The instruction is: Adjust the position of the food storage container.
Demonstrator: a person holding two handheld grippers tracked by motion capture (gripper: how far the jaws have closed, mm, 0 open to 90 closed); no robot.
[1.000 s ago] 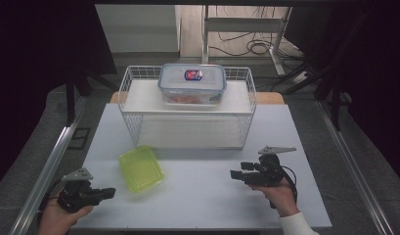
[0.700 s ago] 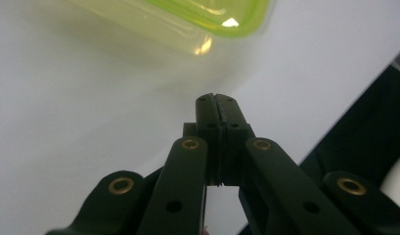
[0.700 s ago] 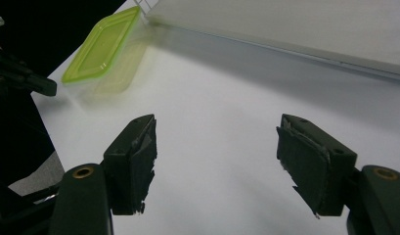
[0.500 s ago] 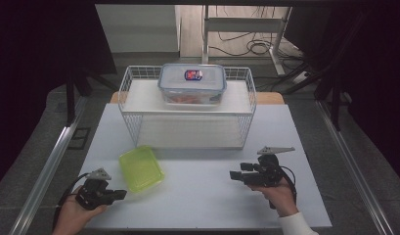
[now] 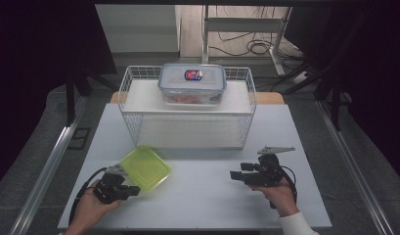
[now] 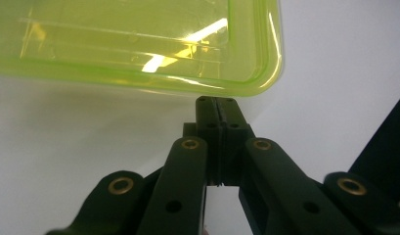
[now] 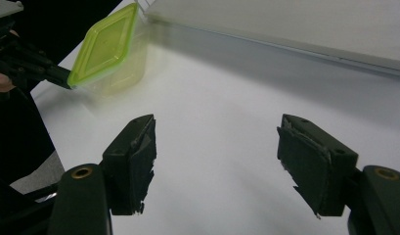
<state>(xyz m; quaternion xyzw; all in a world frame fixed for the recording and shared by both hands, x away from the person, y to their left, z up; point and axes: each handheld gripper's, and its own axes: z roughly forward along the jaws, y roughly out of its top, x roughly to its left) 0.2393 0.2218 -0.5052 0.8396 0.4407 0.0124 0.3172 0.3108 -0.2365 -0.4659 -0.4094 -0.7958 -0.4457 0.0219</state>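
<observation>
one green lid point(image 5: 145, 167), one clear lidded container point(image 5: 192, 84), one wire basket point(image 5: 188, 110), two tools.

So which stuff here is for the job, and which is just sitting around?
For the job:
- green lid
- left gripper, fingers shut, tips at the lid's edge
- right gripper, fingers open, holding nothing

Just sitting there:
- wire basket
- clear lidded box on top of it
- white table

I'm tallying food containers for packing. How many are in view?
2. A green container lies on the table's near left, by the left gripper; a clear lidded one sits in the wire basket.
</observation>
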